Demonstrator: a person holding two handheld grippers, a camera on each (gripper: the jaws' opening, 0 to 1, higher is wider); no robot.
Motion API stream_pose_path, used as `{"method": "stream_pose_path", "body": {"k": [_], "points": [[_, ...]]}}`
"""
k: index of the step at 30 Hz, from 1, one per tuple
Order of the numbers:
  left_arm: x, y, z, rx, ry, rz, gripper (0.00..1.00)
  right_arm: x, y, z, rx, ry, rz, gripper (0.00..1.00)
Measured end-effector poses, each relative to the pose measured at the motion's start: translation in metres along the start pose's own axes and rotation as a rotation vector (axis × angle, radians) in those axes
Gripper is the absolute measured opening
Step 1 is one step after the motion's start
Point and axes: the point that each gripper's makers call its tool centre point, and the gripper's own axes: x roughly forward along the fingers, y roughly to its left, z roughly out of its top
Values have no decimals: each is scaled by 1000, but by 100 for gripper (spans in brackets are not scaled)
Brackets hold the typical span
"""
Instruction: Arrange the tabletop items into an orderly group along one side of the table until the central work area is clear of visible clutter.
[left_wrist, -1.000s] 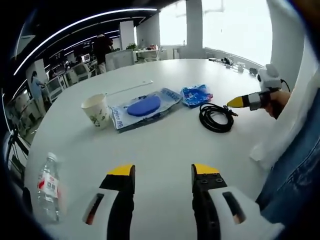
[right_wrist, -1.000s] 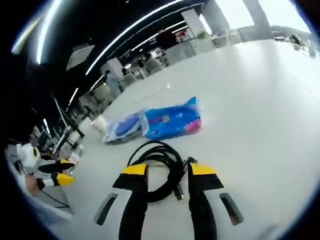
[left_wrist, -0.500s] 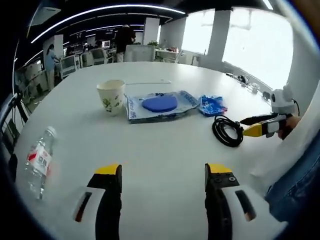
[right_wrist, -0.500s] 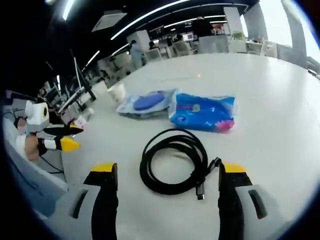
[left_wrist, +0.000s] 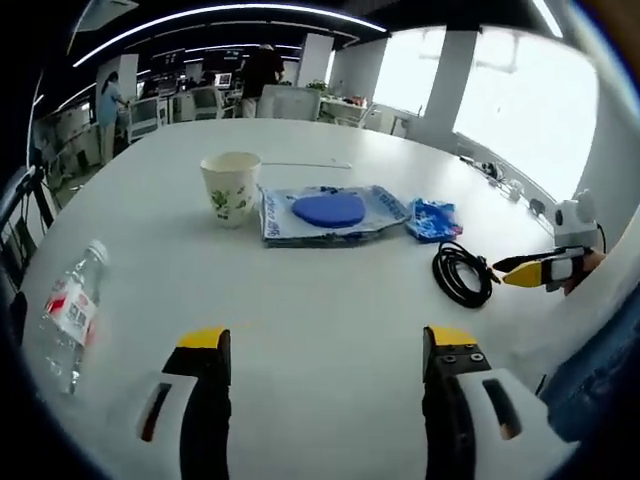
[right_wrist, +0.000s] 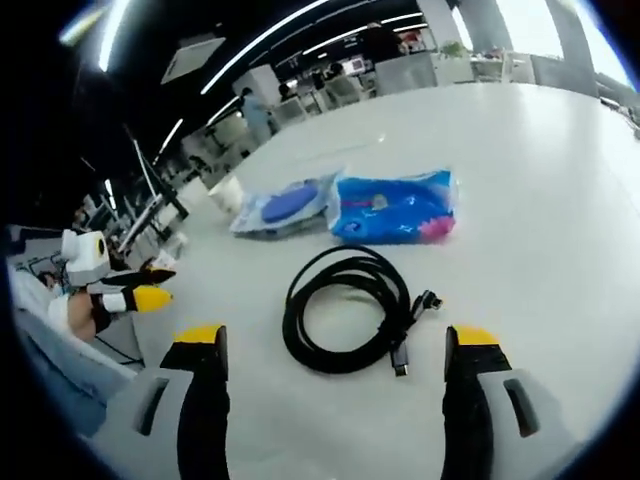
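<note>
Cable (right_wrist: 347, 310), coiled and black, lies on bare white tabletop (right_wrist: 560, 200) just ahead of the right gripper (right_wrist: 338, 345), whose fingers stand wide and empty. The left gripper (left_wrist: 325, 340), fingers also wide, faces open tabletop; a water bottle (left_wrist: 68, 315) lies near the left edge, and a paper cup (left_wrist: 230, 187), sponge packet (left_wrist: 325, 211) and blue pack (left_wrist: 432, 219) line up beyond.

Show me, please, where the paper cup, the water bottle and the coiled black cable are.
paper cup (left_wrist: 230, 187), left gripper view, on its printed side wall.
water bottle (left_wrist: 68, 316), left gripper view, on its label.
coiled black cable (right_wrist: 300, 335), right gripper view, on the left of the loop.
</note>
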Motion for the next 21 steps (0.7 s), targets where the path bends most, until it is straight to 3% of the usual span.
{"method": "stream_pose_path", "body": {"k": [12,21], "points": [[-6,23,10,114,23,31,81,-14,-10,-10,53,-19,-16,84],[-8,55,25,100,1,76,81,-13,-17,1,117,-62,-22,82]]}}
